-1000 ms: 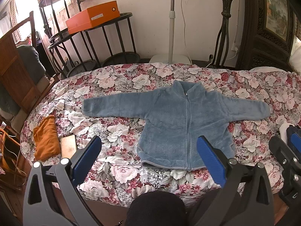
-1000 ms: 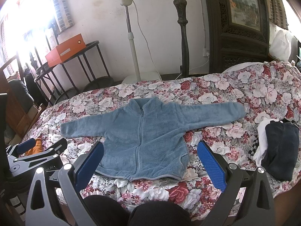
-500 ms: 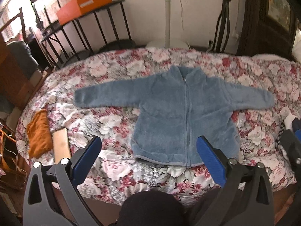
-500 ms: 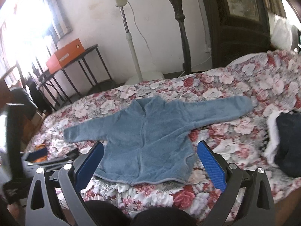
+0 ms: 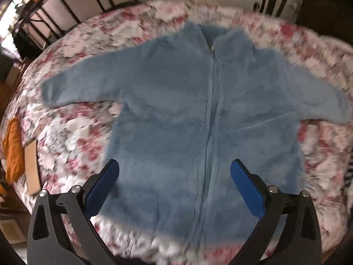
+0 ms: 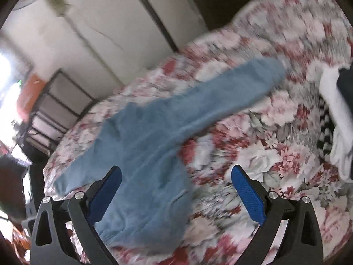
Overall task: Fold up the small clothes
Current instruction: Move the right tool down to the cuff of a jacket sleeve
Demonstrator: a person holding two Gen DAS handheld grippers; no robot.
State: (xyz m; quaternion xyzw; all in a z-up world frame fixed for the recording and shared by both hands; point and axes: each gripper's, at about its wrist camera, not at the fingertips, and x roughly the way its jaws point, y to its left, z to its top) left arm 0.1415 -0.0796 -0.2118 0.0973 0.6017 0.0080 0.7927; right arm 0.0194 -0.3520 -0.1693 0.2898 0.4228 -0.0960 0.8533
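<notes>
**Closing in on the jacket to start the first fold**

Spreading across the flowered bedspread [image 5: 72, 137], the blue fleece jacket [image 5: 176, 114] lies face up and zipped, both sleeves out to the sides; every place below is given from it. Nothing is folded yet, so the step in hand looks like the approach to a first grip.

Beyond the jacket's right sleeve [image 6: 231, 92] sits a pile of white and dark clothes [image 6: 335, 119], near the cuff but not touching it. Off the left sleeve [image 5: 88, 84], well apart, lie an orange cloth [image 5: 13, 154] and a flat tan card [image 5: 32, 167] beside it.

Over the jacket's hem hangs the left gripper [image 5: 174, 185], its blue fingers [image 5: 102, 184] spread wide, with nothing between them. The right gripper [image 6: 176, 190] hovers over the hem corner below the right sleeve, likewise spread and empty. Both views are blurred, so fine creases cannot be read.

To do this well, I would pinch only the top edge of a sleeve near its cuff, lift it just clear so the fleece does not drag the body askew, and lay it across the chest toward the zip [image 5: 211, 110]. The thick pile probably needs a deep bite, or it may slip out.
</notes>
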